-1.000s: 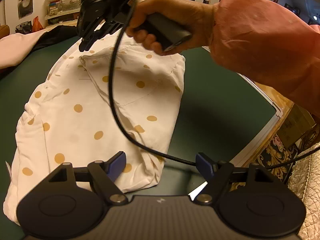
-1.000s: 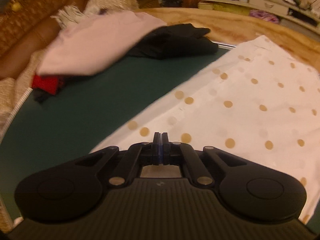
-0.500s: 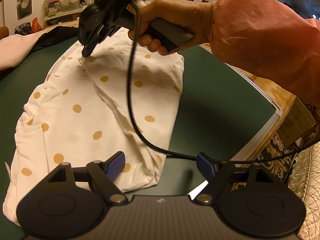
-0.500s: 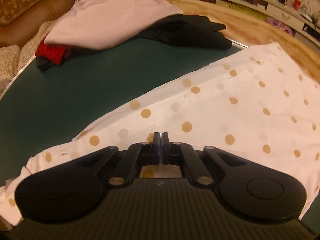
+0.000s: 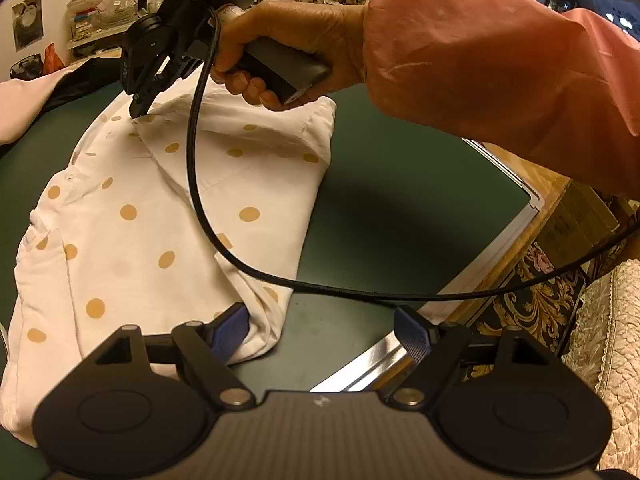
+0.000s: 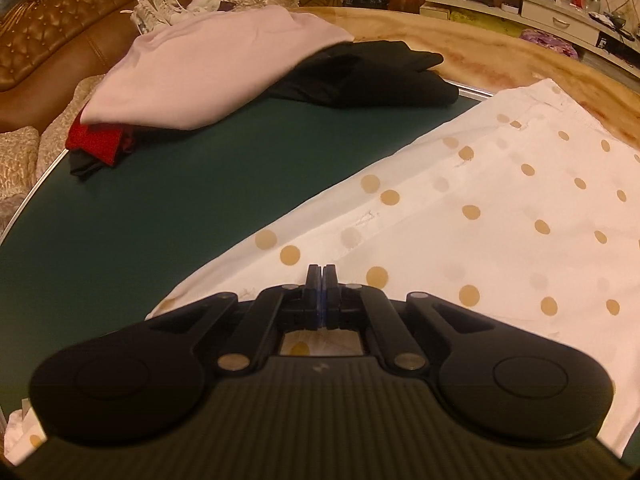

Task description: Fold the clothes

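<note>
A white shirt with gold polka dots [image 5: 132, 216] lies partly folded on the green table [image 5: 400, 208]; it also shows in the right wrist view [image 6: 500, 208]. My left gripper [image 5: 324, 330] is open, its left fingertip [image 5: 230, 330] at the shirt's near corner, nothing between the jaws. My right gripper [image 5: 138, 110], seen in the left wrist view, is shut on a folded flap of the shirt and holds it low over the shirt's far part. In its own view the right gripper [image 6: 321, 276] has its jaws together with cloth beneath them.
A pile of pink [image 6: 208, 68], black [image 6: 372, 76] and red [image 6: 98, 142] clothes lies at the far side of the table. A brown leather sofa [image 6: 48, 36] stands behind. The table's edge [image 5: 500, 240] and a carved cabinet are on the right. The right gripper's cable [image 5: 208, 216] hangs over the shirt.
My right gripper has carried the shirt flap across and lowered it onto the shirt's far part. My left gripper has stayed open at the near corner.
</note>
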Demonstrator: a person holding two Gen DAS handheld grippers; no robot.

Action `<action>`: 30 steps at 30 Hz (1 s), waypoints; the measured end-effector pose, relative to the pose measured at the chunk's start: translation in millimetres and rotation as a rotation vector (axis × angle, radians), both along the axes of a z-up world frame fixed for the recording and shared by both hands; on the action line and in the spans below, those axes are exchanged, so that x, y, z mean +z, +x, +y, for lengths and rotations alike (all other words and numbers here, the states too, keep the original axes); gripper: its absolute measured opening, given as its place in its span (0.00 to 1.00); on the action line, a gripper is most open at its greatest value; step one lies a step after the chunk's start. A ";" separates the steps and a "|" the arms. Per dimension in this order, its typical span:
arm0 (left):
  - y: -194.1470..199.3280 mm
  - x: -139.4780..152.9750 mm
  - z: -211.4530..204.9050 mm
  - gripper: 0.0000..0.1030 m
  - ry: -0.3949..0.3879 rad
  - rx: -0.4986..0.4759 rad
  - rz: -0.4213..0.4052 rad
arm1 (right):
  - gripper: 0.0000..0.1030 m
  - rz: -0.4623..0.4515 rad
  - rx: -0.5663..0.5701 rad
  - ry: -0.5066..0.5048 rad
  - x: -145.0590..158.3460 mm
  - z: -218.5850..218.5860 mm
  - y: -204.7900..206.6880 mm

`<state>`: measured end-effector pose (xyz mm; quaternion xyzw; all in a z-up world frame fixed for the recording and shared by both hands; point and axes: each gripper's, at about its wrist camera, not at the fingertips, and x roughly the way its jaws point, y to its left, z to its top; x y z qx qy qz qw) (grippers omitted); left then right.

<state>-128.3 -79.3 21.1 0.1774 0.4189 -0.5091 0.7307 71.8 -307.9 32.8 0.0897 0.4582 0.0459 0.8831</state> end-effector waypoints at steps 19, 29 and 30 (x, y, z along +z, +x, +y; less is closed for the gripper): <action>11.2 20.9 37.3 0.81 0.034 0.079 -0.036 | 0.24 -0.035 0.097 0.145 22.9 18.7 -206.4; 44.3 45.1 101.8 0.81 0.063 0.311 -0.091 | 0.24 -0.056 -0.012 0.187 9.7 65.6 -217.4; 47.9 47.1 108.1 0.82 0.064 0.333 -0.095 | 0.24 -0.043 -0.013 0.170 5.6 69.5 -215.3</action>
